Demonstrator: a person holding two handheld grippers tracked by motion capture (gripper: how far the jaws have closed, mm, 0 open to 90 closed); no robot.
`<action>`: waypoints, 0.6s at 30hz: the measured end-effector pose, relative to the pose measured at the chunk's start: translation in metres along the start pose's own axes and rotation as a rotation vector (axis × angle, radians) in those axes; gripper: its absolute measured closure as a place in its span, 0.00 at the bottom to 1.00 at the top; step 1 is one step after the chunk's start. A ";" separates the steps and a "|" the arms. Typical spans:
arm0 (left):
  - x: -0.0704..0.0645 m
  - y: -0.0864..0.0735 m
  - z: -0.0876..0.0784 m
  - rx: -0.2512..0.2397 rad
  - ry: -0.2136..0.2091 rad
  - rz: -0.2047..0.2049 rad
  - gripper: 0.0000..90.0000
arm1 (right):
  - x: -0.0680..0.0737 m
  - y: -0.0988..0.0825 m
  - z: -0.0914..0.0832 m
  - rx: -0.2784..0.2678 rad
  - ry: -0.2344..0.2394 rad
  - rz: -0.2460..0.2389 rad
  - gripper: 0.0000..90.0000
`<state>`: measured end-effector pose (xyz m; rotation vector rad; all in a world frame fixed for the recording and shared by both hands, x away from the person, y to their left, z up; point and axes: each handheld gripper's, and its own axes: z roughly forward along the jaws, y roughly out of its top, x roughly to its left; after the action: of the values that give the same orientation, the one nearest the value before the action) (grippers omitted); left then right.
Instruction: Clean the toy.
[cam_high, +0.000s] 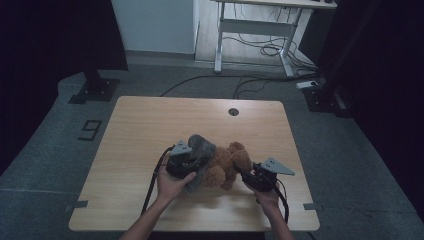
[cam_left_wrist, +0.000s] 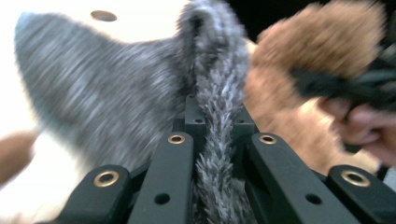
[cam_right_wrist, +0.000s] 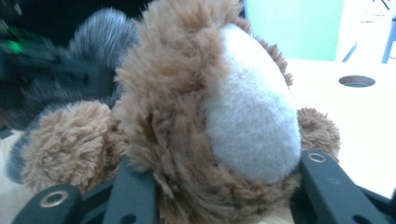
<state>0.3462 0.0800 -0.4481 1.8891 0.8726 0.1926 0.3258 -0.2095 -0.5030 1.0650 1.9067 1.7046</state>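
Presently mid-table: brown teddy bear (cam_high: 227, 165) lying near the front half of the wooden table (cam_high: 140, 130), grey knitted garment (cam_high: 200, 150) bunched against its left side. Looks like a dressing or undressing step, garment being worked over the bear; which of the two, cannot tell.

Left gripper (cam_high: 186, 161): jaws drawn narrow, clamped on a fold of the grey garment (cam_left_wrist: 219, 135). Fuzzy ridge of fabric runs straight up between the two black jaws in the left gripper view; rest of the cloth fans out to the left, blurred.

Right gripper (cam_high: 248, 176): jaws set at a moderate width either side of the bear's foot (cam_right_wrist: 252, 126), pale sole facing the camera. Fur bulges over both jaws. Seemingly held, though actual pad contact sits below the frame edge, so firmness of grip uncertain.

Judged step: bear steadied by a leg on the right, cloth pulled on the left. Next move probably calls for a steady hold on the foot while the left hand draws the fabric along or away from the body; too loose a hold at the foot and the whole toy drags with the cloth.

View notes:
- High view gives layout: both hands entering from the bottom, bear between them, cable hole (cam_high: 233, 111) farther back.
- Left gripper view gives the pinch itself, plus the other hand and its gripper (cam_left_wrist: 355, 93) at the bear's far side.
- Right gripper view gives the pale sole and a second brown limb (cam_right_wrist: 70, 140) at the left, garment grey behind.
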 end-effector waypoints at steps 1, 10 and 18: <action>-0.009 0.010 0.005 0.002 -0.008 0.024 0.92 | 0.001 0.000 0.001 0.005 -0.005 -0.004 0.65; -0.061 0.035 0.059 0.038 -0.048 0.122 0.92 | 0.005 0.001 0.002 -0.013 -0.090 0.040 0.68; -0.033 0.014 0.057 0.061 -0.023 0.054 0.92 | -0.004 0.000 -0.001 -0.003 -0.090 0.052 0.69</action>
<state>0.3566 0.0139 -0.4564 1.9694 0.8208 0.1788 0.3278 -0.2129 -0.5040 1.1791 1.8356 1.6573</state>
